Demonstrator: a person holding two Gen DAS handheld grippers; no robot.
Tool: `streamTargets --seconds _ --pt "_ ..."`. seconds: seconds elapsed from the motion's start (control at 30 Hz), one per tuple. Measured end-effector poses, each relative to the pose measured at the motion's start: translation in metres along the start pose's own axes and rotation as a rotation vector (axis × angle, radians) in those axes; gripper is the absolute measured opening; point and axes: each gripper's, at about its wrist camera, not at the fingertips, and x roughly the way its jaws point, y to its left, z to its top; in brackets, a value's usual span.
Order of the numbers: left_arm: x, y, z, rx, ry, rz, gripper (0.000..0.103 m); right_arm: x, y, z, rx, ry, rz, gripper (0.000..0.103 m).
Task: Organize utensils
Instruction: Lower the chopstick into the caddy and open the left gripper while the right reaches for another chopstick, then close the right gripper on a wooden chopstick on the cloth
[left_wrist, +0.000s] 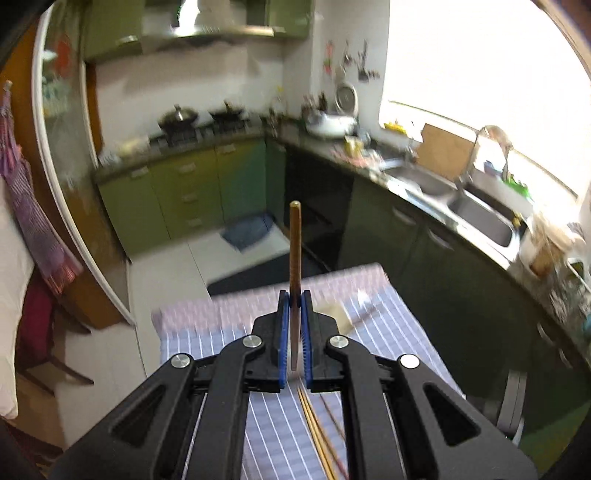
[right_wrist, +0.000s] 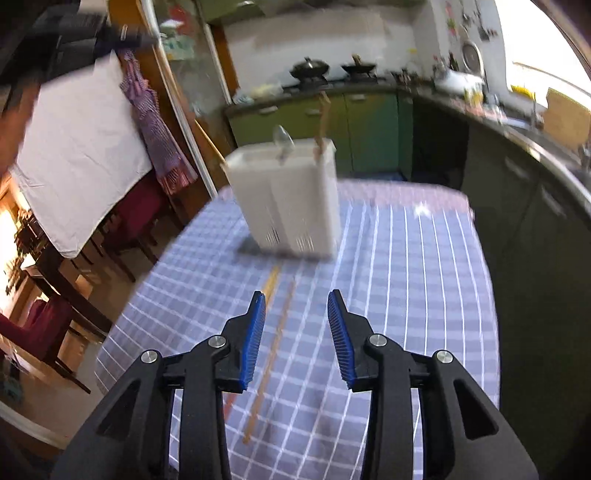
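Left wrist view: left gripper (left_wrist: 294, 295) clamps a chopstick (left_wrist: 295, 243); right gripper (right_wrist: 296, 299) released above loose chopsticks (right_wrist: 275, 332).

Black left gripper (left_wrist: 294, 299) with blue pads (left_wrist: 283, 332), clamped on a brown chopstick (left_wrist: 295, 251). Beyond it, lilac cloth (left_wrist: 229, 332) crossed with white lines, a pinker band along the far edge. Yellow and reddish-brown chopsticks (left_wrist: 317, 435) on the cloth under the gripper. Behind the cloth, olive-green cabinets (left_wrist: 192, 184), black woks (left_wrist: 179, 116), a blue mat (left_wrist: 245, 230) on pale floor. Right of the cloth, silver sink (left_wrist: 480, 218).

Black right gripper (right_wrist: 296, 301), blue ribbed pads (right_wrist: 255, 339). White holder (right_wrist: 284, 199) on the lilac cloth, a silver spoon (right_wrist: 282, 142) and tan stick (right_wrist: 322, 122) in it. Left of the holder, purple checked apron (right_wrist: 155, 129), white sheet (right_wrist: 74, 147), dark red chairs (right_wrist: 48, 325).
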Motion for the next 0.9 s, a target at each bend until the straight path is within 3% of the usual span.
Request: streamTargets --seconds 0.2,0.47,0.53,0.7,0.9 --pt "0.054 0.003 0.007 -0.030 0.040 0.046 0.006 0.012 -0.022 -0.019 0.035 0.042 -0.001 0.036" --pt "0.109 0.003 -0.021 -0.025 0.198 0.058 0.007 0.022 -0.016 -0.008 0.010 0.080 -0.009 0.039" --pt "0.109 0.002 -0.026 -0.024 0.213 0.056 0.021 0.033 -0.011 0.000 0.005 0.112 0.009 0.039" --pt "0.082 0.005 -0.031 -0.004 0.190 0.036 0.039 0.080 -0.002 0.008 -0.005 0.245 0.032 0.039" --pt "0.038 0.008 -0.053 0.008 0.181 -0.013 0.045 0.136 0.010 0.018 -0.034 0.398 0.012 0.026"
